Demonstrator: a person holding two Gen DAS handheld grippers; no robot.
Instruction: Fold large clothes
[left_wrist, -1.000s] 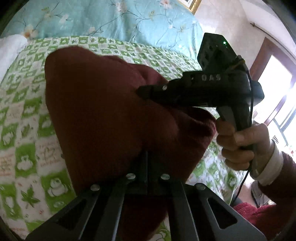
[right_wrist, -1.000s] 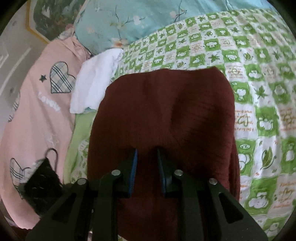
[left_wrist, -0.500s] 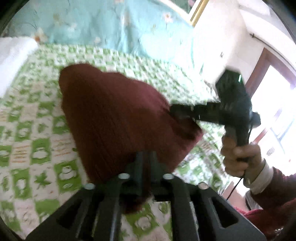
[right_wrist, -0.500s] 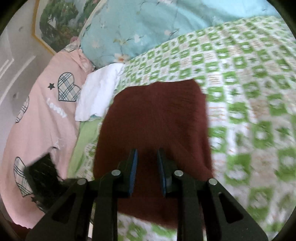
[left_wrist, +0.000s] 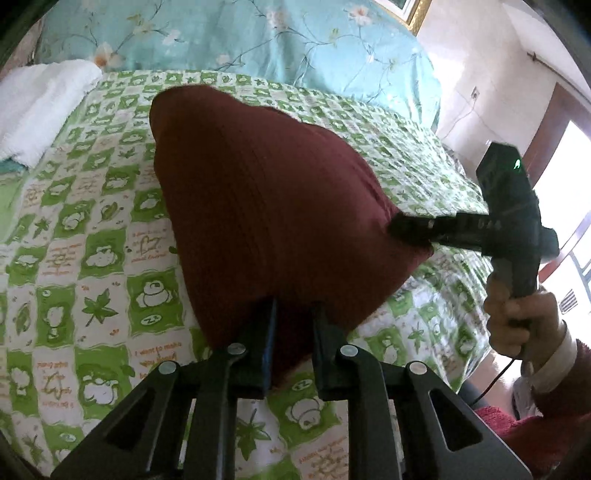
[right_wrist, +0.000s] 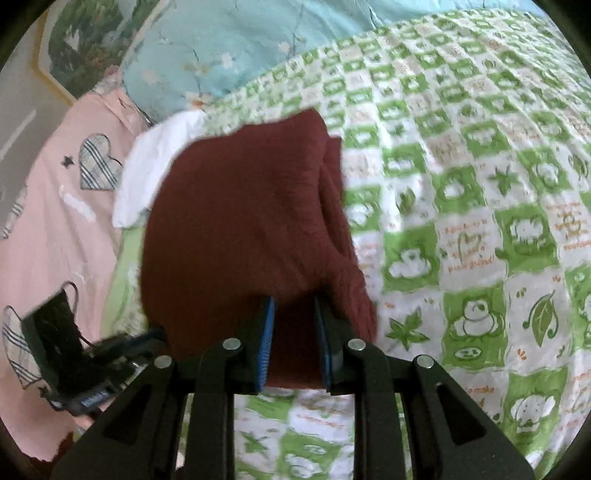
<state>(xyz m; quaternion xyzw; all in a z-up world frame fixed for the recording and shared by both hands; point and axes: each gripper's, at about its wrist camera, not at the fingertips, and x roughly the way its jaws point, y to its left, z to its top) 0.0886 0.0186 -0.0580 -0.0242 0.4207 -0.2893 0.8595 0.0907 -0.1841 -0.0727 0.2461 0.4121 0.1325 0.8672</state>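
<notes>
Left gripper (left_wrist: 291, 332): jaws pinching near edge of maroon garment (left_wrist: 266, 206) | Right gripper (right_wrist: 293, 332): pinching adjacent corner | Garment: already doubled, held up above green checked bedspread (left_wrist: 92, 229) | Remaining, likely: lay down, smooth.

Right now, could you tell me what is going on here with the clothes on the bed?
A person is folding a dark red garment over a green checked bedspread, with a handheld gripper in each hand. The left gripper and the right gripper each pinch an edge of it. A white towel lies further up the bed.
</notes>
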